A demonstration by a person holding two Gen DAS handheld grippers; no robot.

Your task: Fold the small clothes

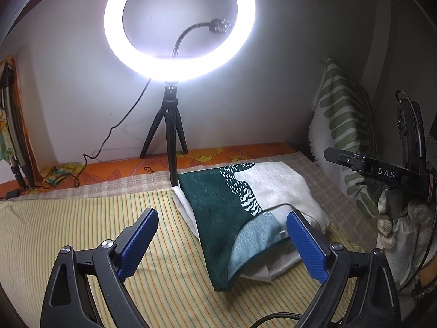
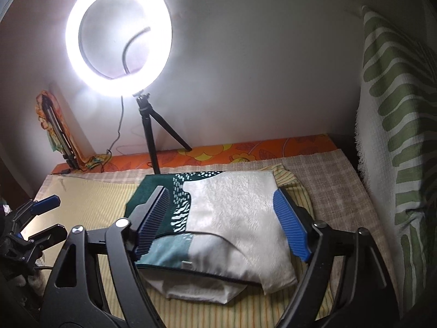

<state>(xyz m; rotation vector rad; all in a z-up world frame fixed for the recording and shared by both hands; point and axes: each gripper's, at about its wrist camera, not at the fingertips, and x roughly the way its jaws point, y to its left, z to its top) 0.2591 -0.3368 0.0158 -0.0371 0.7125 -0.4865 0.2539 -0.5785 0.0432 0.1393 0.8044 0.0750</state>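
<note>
A small green-and-white fuzzy cloth (image 1: 218, 207) lies partly folded on the yellow striped sheet (image 1: 82, 218), its near edge turned over to show the pale teal underside. It also shows in the right wrist view (image 2: 232, 207). My left gripper (image 1: 222, 225) is open and empty, just above the cloth's left part. My right gripper (image 2: 221, 206) is open and empty, hovering over the cloth's middle. The left gripper's fingers (image 2: 45, 203) show at the left edge of the right wrist view. The right gripper's body (image 1: 382, 172) shows at the right in the left wrist view.
A lit ring light on a black tripod (image 1: 170, 147) stands at the back against the wall, its cable (image 1: 109, 136) trailing left. A green-striped white towel (image 2: 396, 136) hangs at the right. An orange floral sheet (image 2: 245, 149) edges the back.
</note>
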